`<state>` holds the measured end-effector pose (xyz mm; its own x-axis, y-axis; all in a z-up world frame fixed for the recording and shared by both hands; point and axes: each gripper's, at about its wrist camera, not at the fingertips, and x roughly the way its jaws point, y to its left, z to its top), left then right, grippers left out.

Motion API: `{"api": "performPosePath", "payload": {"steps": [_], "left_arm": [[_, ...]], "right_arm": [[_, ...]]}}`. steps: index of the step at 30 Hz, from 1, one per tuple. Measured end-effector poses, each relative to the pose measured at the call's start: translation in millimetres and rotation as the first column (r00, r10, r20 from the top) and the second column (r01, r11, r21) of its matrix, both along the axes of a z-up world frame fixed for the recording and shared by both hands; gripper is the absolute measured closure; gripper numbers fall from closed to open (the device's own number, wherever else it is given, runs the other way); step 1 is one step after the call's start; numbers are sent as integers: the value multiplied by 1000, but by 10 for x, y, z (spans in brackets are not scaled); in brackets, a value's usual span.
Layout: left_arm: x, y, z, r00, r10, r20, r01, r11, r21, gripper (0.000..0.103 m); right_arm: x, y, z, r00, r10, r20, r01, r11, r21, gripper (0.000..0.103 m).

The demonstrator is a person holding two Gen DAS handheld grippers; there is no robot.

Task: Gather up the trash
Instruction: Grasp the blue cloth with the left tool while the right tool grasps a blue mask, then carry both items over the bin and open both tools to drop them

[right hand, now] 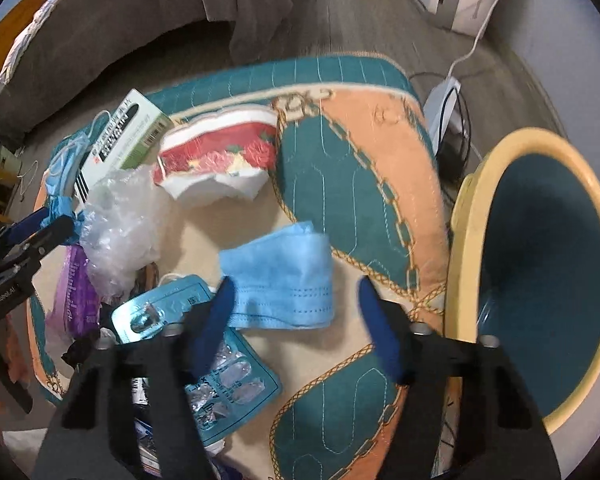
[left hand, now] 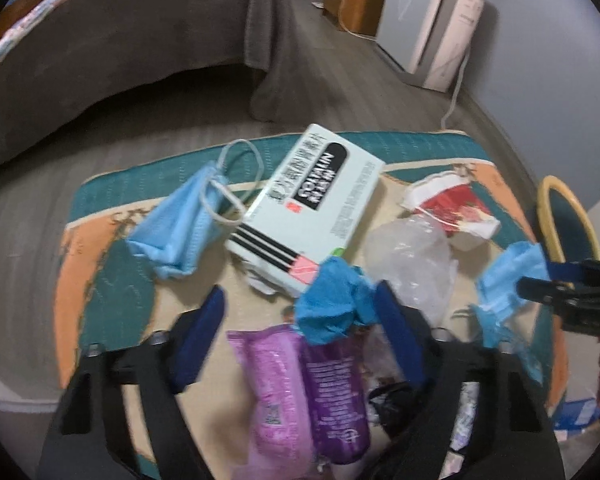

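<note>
Trash lies on a teal and orange mat (left hand: pixel 104 264). My left gripper (left hand: pixel 300 288) is open above a crumpled blue glove (left hand: pixel 332 304) and a purple wipes packet (left hand: pixel 296 392); the glove touches only the right-hand finger. My right gripper (right hand: pixel 296 280) is open around a folded blue face mask (right hand: pixel 284 280). Its left finger (right hand: pixel 220 312) reaches the mask's edge and the other stands apart from it. Also on the mat are a white box (left hand: pixel 312 200), another blue mask (left hand: pixel 180 228), a crushed red and white paper cup (right hand: pixel 216 160), clear plastic wrap (right hand: pixel 120 224) and a blister pack (right hand: pixel 220 360).
A bin with a yellow rim (right hand: pixel 464 240) and a teal inside stands just right of the mat. A bed with a grey cover (left hand: pixel 120 52) lies beyond, a white appliance (left hand: pixel 432 20) and a white cable (right hand: pixel 472 48) at the far wall. Grey floor surrounds the mat.
</note>
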<state>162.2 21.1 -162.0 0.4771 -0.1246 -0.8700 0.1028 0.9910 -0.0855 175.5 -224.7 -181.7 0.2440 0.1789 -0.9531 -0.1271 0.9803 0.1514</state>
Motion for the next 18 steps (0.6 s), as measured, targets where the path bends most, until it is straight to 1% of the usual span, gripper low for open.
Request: {"api": "performPosePath", "payload": {"steps": [1,3,4,5,6,7,9,11,15,16,18], "left_arm": [[0,-20,7,1000,-10,0,10,1000,-6,37],[4,-50,15,999,-34,-2,34,999,-19,53],[-4,-78,25,999,-48,-4,47,999,-19,58],[-15,-90,38,998,-60,-3,60,998,-17,66],[-26,-115,50,998,-70,-3,70,997,-12,67],[-63,-136,74,997,-80,4,80,997,11,70],[-124,-186,131,995,-97,19,96,995,41,79],[-165,-197,214,994,-102,37,100,993,63,82],[-287,-249,476,988,-110,105,99,990,101,82],[-336,-286,577,984,-121,132,107,989,106,82],[-418,-368,747,975,-143,170,129,987,92,82]], "right_arm": [[-2,-5,-20,1000,0,-13,0,1000,16,61],[-1,-5,-38,1000,1,-30,0,999,33,70],[-9,2,-23,999,3,-32,-1,999,39,74],[-22,-3,8,1000,5,-29,-4,999,46,75],[-41,-1,38,1000,6,-23,-5,999,49,77],[-63,6,89,1000,8,-12,-8,999,49,78],[-123,21,228,1000,20,25,-20,999,32,78],[-171,-4,366,998,18,59,-19,999,26,79],[-207,-144,633,993,-21,117,17,999,33,79],[-225,-188,707,991,-27,130,22,999,40,79],[-257,-287,862,986,-33,163,25,998,54,79]]}}
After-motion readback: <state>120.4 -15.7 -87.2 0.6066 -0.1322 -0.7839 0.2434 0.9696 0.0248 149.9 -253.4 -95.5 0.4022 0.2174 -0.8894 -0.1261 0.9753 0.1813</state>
